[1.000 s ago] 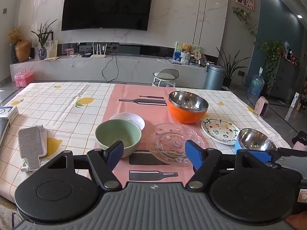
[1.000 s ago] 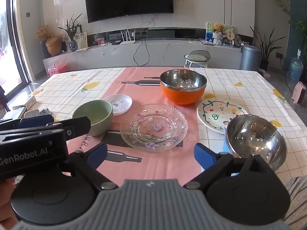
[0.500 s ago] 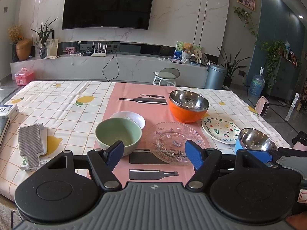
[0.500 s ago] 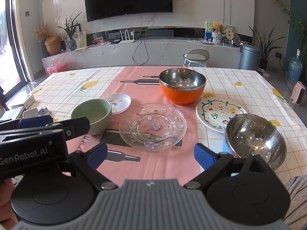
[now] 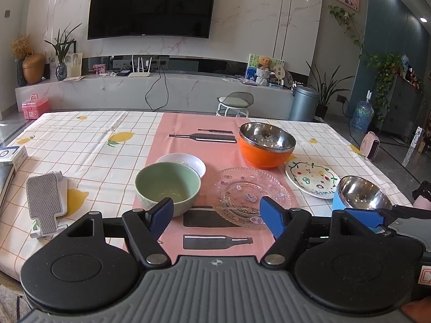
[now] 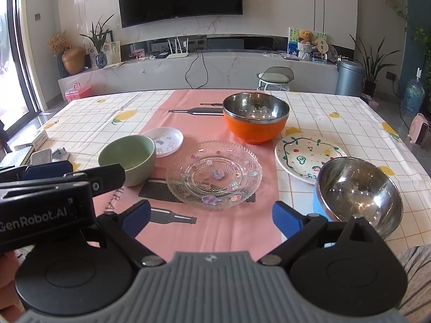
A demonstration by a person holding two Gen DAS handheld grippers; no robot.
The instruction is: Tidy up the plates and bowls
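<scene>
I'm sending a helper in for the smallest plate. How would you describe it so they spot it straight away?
Start at the pink runner down the middle of the table. On its left edge sits a green bowl, and the small white plate lies just behind it. Unlike the clear glass plate and the larger painted plate, it is plain white with a few small stickers.

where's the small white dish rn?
Both views: small white dish sits on the table's left-centre, just behind the green bowl, left of the glass plate.
</scene>
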